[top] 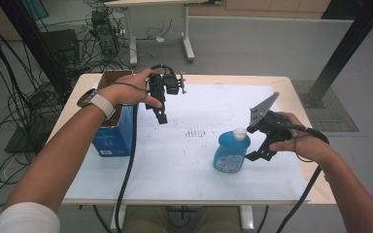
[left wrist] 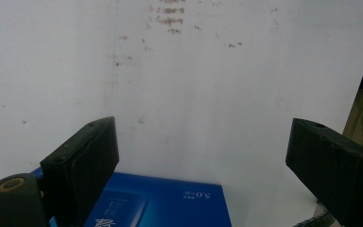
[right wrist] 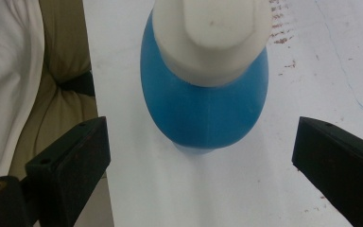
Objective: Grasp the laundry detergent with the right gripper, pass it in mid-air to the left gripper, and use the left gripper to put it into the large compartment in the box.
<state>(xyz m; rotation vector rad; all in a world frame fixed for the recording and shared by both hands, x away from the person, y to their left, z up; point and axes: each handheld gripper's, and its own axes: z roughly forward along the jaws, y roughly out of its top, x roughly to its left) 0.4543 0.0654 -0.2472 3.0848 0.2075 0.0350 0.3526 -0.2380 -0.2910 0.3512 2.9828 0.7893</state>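
Note:
A blue bottle (top: 231, 154) with a white cap (top: 240, 132) stands upright on the white table sheet (top: 184, 165), right of centre. My right gripper (top: 255, 144) is held just right of the bottle, open. In the right gripper view the bottle (right wrist: 203, 111) and its cap (right wrist: 211, 35) sit just ahead of the open right gripper (right wrist: 201, 142), and the pads touch nothing. An open blue carton (top: 110, 132) stands at the table's left. My left gripper (top: 161, 115) hovers above the sheet beside the carton, open and empty. The carton's blue side (left wrist: 160, 203) lies below the open left gripper (left wrist: 203, 142).
Brown stains (top: 195, 132) mark the sheet's middle. The wooden table edge (top: 291, 92) borders the sheet. Cables (top: 9, 97) crowd the floor on the left, a desk leg (top: 188, 46) stands behind, and a black post (top: 342, 53) rises at the right.

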